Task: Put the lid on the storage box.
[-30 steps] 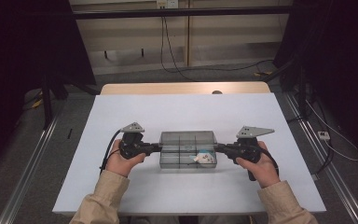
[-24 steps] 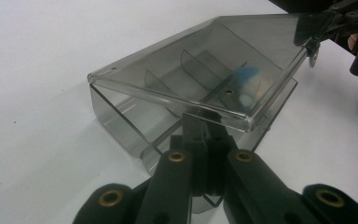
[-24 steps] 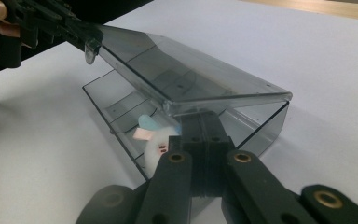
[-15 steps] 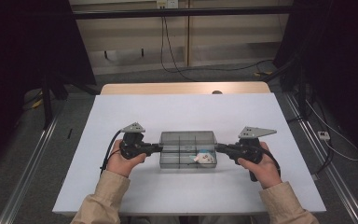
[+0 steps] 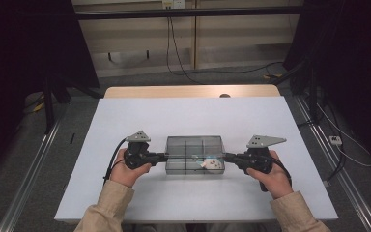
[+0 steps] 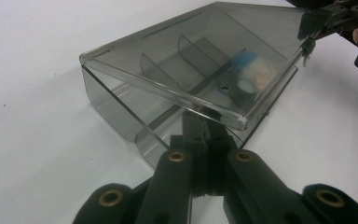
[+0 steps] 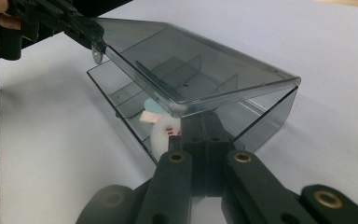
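I see a white tabletop (image 5: 125,121) with a smoky, see-through plastic box (image 5: 194,153) lying nearer its front edge than its back edge, about midway between the left and right edges. The box's long axis runs left to right, parallel to the front edge. Thin dividers split the inside into compartments, and a small white and blue object (image 5: 212,164) sits in the compartment at the box's right front corner; I cannot tell what it is.

My left claw (image 5: 163,156) meets the box's left short end, and my right claw (image 5: 227,156) meets its right short end, so the two point toward each other along the box's length. In the left gripper view, the left claw's jaws are pressed together on the left end of the lid (image 6: 200,56), which sits tilted above the base. In the right gripper view, the right claw's jaws likewise pinch the lid's right end.
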